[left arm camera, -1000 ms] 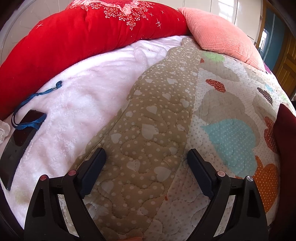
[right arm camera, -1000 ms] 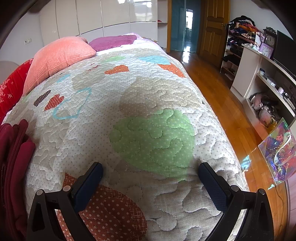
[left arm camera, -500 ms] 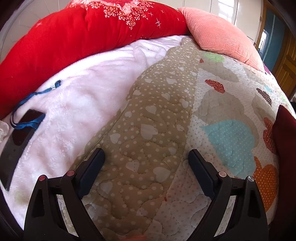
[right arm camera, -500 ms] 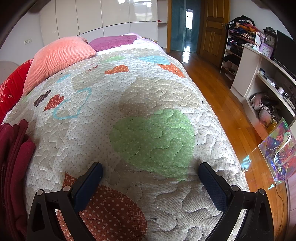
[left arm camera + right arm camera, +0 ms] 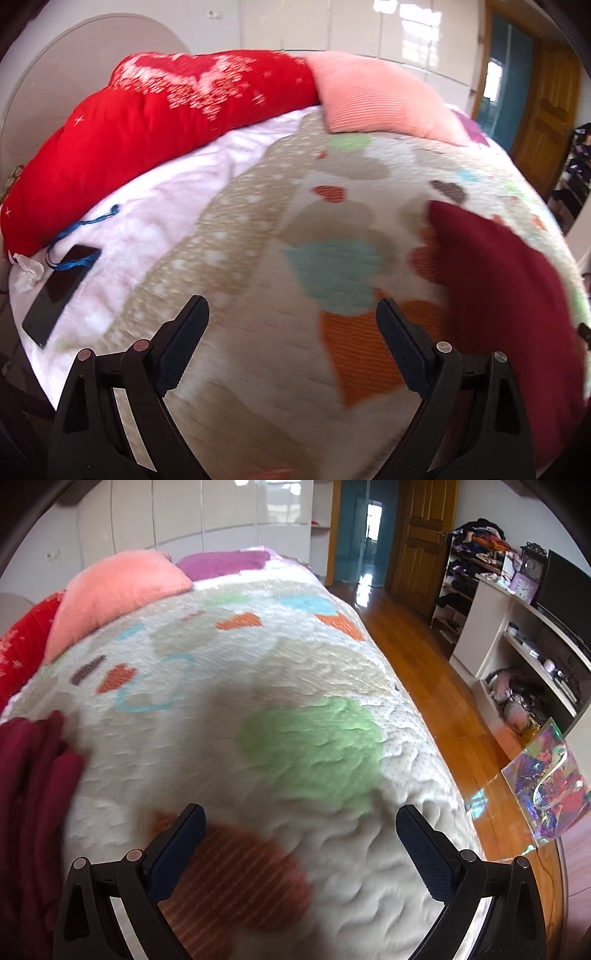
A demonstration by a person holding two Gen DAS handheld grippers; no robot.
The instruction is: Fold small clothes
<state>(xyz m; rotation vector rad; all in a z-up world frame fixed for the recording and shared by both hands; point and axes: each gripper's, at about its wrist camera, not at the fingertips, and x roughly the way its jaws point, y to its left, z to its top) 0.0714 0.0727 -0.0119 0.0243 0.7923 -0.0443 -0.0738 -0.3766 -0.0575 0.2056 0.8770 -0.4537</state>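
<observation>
Both grippers — left gripper (image 5: 288, 314) and right gripper (image 5: 300, 825) — hover with fingers spread, empty, above the quilted bed (image 5: 295, 664), the maroon garment (image 5: 509, 295) lying between them.

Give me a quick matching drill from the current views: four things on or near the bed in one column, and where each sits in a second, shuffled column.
Things:
1. dark red garment
2. black phone
3. salmon pillow
4. iridescent bag

Places:
A. on the wooden floor beside the bed
B. on the white fleece blanket, with a blue lanyard at its upper end
C. at the head of the bed, next to the red duvet
D. on the patchwork quilt, to the right of the open left tool

Pairs: 1-D, 2-B, 3-C, 4-A
</observation>
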